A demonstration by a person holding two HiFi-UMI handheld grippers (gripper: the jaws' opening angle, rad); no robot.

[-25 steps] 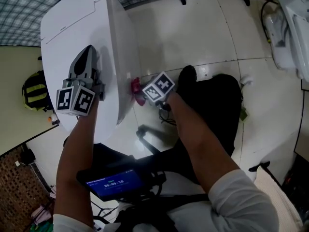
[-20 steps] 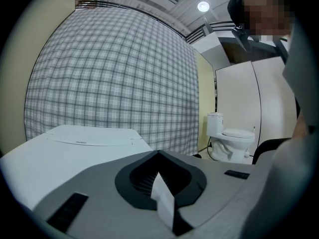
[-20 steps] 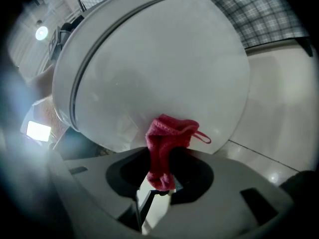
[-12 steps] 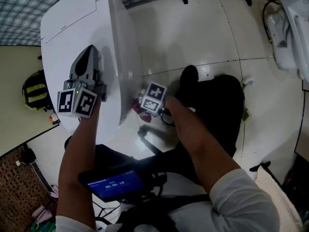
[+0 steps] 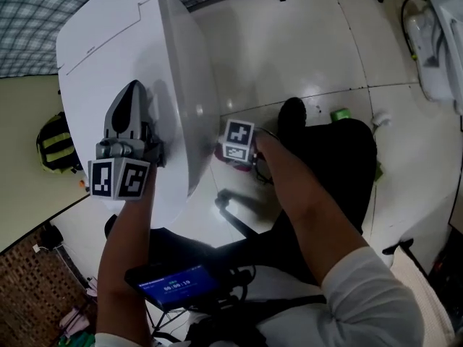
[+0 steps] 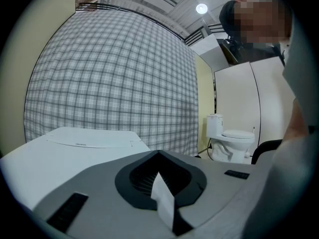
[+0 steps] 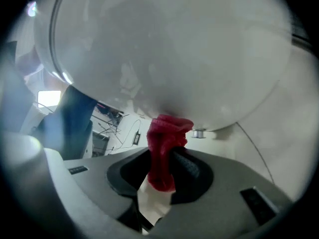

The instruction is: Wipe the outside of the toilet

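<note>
Seemingly against the glossy white toilet (image 7: 164, 49), right fingers (image 7: 188, 166) grip crumpled red cloth (image 7: 164, 143); left fingers (image 5: 130, 101) closed.

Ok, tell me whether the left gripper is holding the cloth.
No, the left gripper is shut and empty; the red cloth is clamped in the right gripper.

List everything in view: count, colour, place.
toilet: 1, white, left in the head view, lid down
second toilet: 1, white, far off by the wall
cloth: 1, red, at the first toilet's side
curtain: 1, grey check, behind the toilet
backpack: 1, yellow and black, far left
small object: 1, green, on the floor
floor: white tiles
screen: 1, blue, at the person's chest
left gripper: grey, shut, over the lid
right gripper: grey, shut on the cloth
</note>
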